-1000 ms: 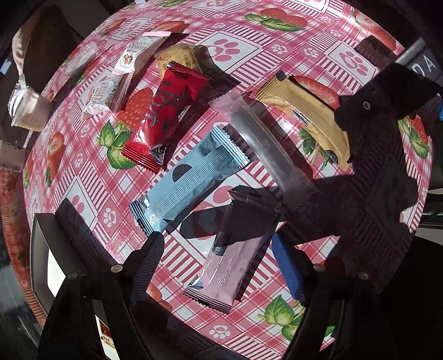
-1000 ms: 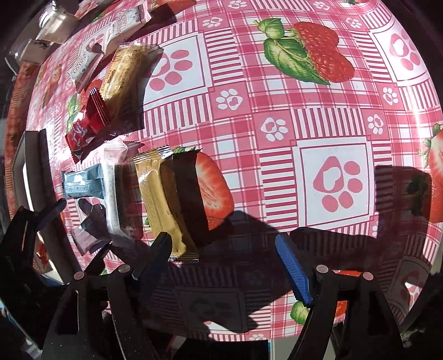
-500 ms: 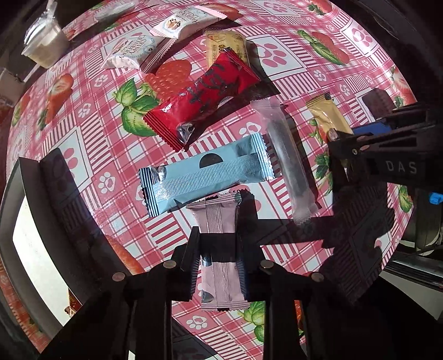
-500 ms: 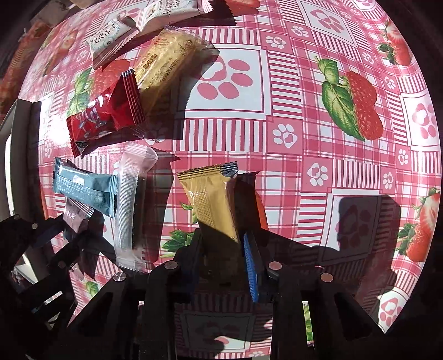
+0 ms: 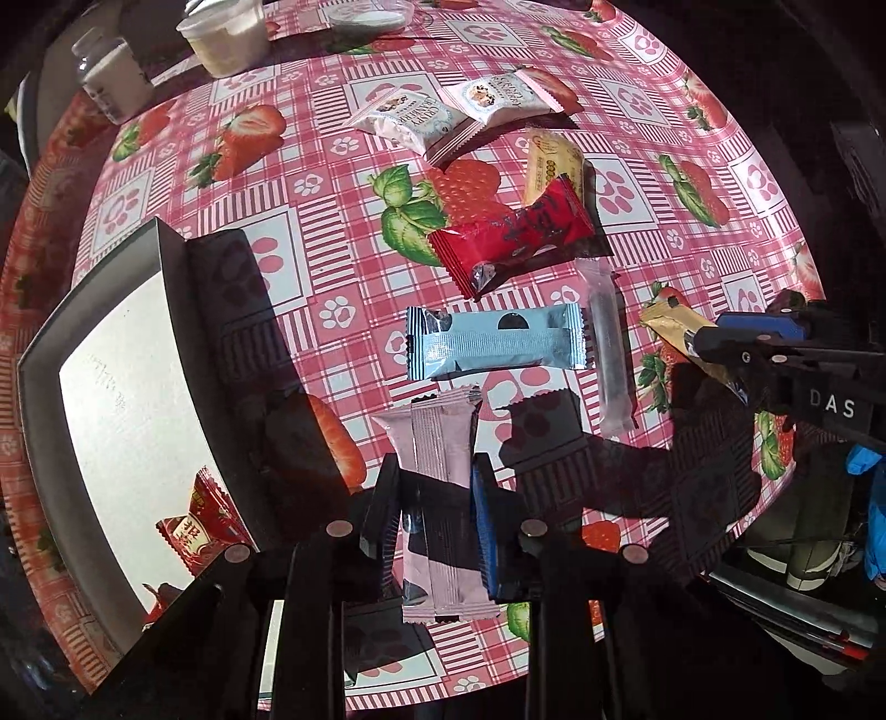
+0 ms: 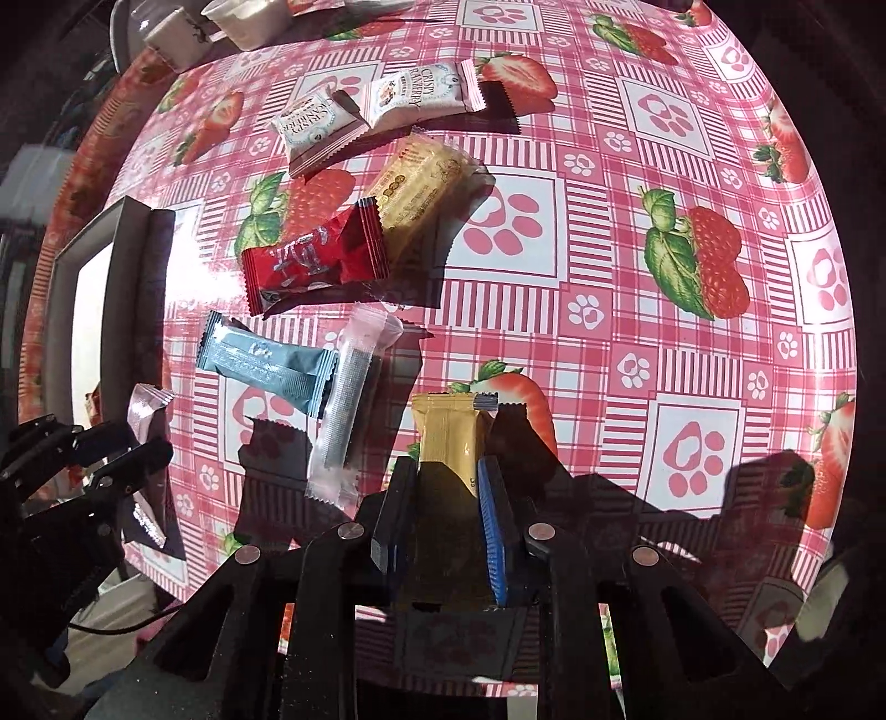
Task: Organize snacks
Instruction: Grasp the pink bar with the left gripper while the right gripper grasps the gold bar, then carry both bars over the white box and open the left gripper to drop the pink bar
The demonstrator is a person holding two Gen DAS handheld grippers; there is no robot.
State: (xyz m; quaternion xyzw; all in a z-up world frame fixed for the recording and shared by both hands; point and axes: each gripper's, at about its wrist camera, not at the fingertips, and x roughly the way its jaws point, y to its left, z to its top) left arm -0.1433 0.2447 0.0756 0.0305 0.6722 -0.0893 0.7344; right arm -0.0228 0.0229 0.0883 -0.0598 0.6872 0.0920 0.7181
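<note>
- Tablecloth (image 5: 343, 266), glossy pink check printed with strawberries and paw prints, covers the whole surface under hard sunlight that throws sharp black shadows; beyond its edge the room is too dark to make out.
- Box (image 5: 111, 387), dark-walled with a white floor, sits at the left and already holds a red packet (image 5: 202, 526) in its near corner.
- Loose snacks lie in a group mid-table: a red wrapper (image 5: 509, 238) partly over a yellow biscuit pack (image 5: 548, 160), two white cranberry crisp packets (image 5: 415, 119) beyond them, a light blue bar (image 5: 493, 343) nearer, and a clear sleeve with a dark stick (image 5: 609, 354) to its right.
- Two pale tubs (image 5: 232, 33) stand at the far left edge.
- Left gripper (image 5: 434, 515): a second ago its fingers stood wide apart above the pink bar (image 5: 437, 437); now they are clamped on that bar's middle, and its shadow falling apart from it suggests it is off the cloth.
- Right gripper (image 6: 443, 515): likewise spread a second ago, it now pinches the gold bar (image 6: 448, 437), whose far end sticks up over a printed strawberry.
- Both grasps look made, so two snacks are probably ready to carry left to the box, while six packets wait on the cloth.
</note>
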